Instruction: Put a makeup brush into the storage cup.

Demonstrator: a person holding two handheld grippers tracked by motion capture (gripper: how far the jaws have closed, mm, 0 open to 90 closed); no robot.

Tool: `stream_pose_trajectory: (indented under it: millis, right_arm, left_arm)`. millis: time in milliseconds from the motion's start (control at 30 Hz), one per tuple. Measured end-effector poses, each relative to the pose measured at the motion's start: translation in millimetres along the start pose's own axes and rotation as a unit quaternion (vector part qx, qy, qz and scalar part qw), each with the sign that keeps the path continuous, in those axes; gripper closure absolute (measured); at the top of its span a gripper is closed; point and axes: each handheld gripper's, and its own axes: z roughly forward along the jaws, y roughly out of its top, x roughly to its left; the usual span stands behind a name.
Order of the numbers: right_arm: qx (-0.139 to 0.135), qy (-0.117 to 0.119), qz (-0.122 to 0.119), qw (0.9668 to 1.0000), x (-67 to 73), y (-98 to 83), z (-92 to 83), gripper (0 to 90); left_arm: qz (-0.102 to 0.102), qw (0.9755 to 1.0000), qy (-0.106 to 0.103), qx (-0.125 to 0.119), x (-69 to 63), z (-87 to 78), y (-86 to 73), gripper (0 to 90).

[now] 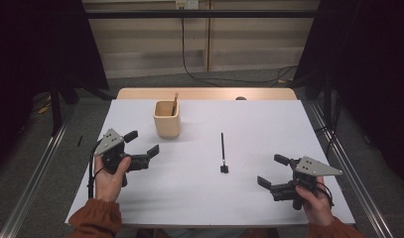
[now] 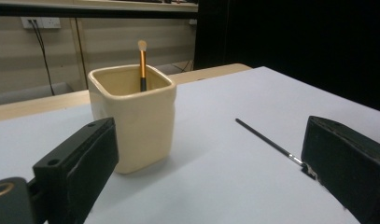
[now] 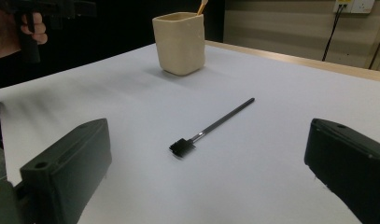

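Both hands hold the left gripper and right gripper low, jaws spread wide and empty.

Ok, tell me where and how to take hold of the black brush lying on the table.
Grip the thin black brush at mid-handle, probably with the right hand-held gripper, which is nearest and open. Come from above, jaws astride the handle: it lies flat on the white table, so only its sides can be pinched.

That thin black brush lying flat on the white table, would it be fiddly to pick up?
Probably. The thin black brush with its small square head lies flat on the white table, leaving little height for fingers to catch. Its straight handle looks stiff and likely light. A sideways nudge might roll it, though the blocky head may stop that.
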Motion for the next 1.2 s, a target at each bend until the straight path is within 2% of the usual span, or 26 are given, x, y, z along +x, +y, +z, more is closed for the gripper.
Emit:
stream_pose_trajectory:
  millis: [133,233,333,467,633,767,933,1000,1200]
  right_arm:
    - [0.001,0.000,-0.002,1.0000,0.0,-0.1,0.2,0.1]
    - [0.000,0.000,-0.002,1.0000,0.3,0.1,0.2,0.1]
    - [-0.001,-0.001,0.000,1.0000,0.0,0.6,0.0,0.1]
    - [0.002,-0.006,0.002,1.0000,0.3,-0.4,-0.4,0.1]
    - [0.000,-0.009,-0.001,1.0000,0.7,-0.3,-2.4,0.0]
    - [0.001,-0.010,-0.002,0.9999,1.7,-0.9,-4.2,0.0]
    - [-0.002,-0.012,0.000,0.9999,0.9,-1.5,-6.5,0.0]
    - [-0.001,-0.011,-0.001,0.9999,1.4,-1.5,-6.7,0.0]
    - [0.000,-0.013,-0.002,0.9999,0.8,-1.3,-6.1,0.0]
  left_arm:
    - [-0.003,1.0000,-0.007,0.001,-5.3,-4.1,-2.8,3.9]
    - [0.002,0.9999,-0.009,0.006,-9.7,-7.2,-5.3,3.9]
    - [0.004,1.0000,-0.003,0.002,-13.0,-12.1,-7.9,3.9]
    - [-0.013,0.9999,-0.001,-0.010,-15.9,-19.2,-12.3,3.8]
    - [-0.009,0.9999,-0.008,-0.003,-22.8,-26.7,-21.1,3.7]
    - [-0.008,0.9999,-0.002,-0.011,-26.8,-33.8,-25.3,3.1]
    - [-0.010,0.9999,0.005,-0.010,-25.4,-37.2,-30.3,2.9]
    - [-0.009,0.9999,-0.003,-0.012,-23.7,-36.3,-31.2,2.9]
    - [-0.011,0.9998,0.006,-0.014,-18.0,-38.4,-33.5,2.9]
